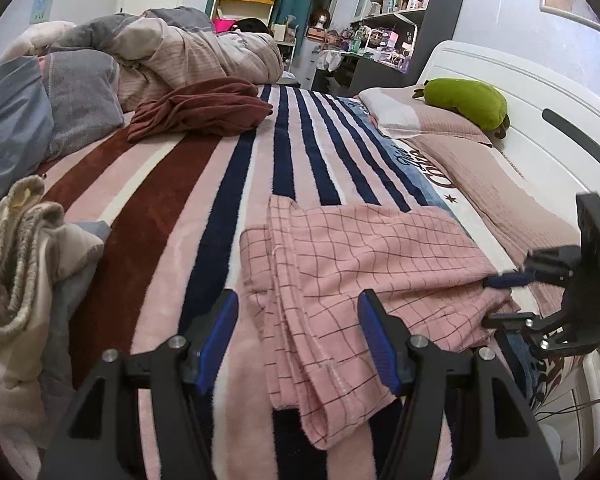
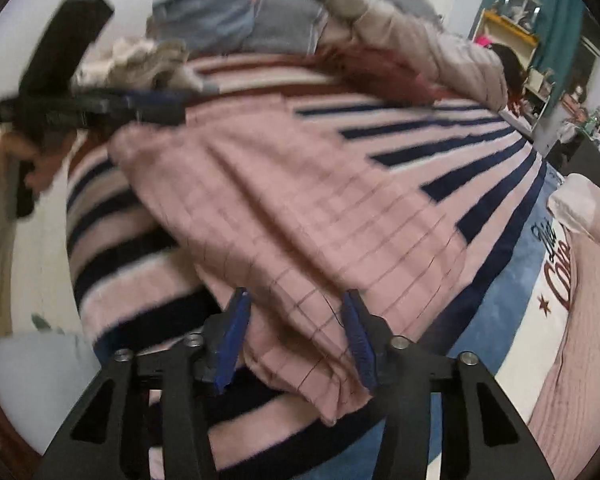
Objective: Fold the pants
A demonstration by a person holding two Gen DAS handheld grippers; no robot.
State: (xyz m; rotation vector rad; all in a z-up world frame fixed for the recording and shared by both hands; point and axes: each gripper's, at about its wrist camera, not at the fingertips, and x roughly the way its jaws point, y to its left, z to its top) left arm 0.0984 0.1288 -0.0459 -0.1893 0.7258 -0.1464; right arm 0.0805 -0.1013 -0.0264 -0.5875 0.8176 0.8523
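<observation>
Left wrist | pants [image 1: 360,264] lie crosswise on blanket [image 1: 172,240] | left jaws spread | right jaws spread astride edge

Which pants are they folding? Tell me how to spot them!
Find the big bed with the striped blanket. The pants lie flat on its near part, by the pillows. They are pink with thin dark checks, while the other clothes nearby are plain: a brown-red bundle and a cream pile.
</observation>
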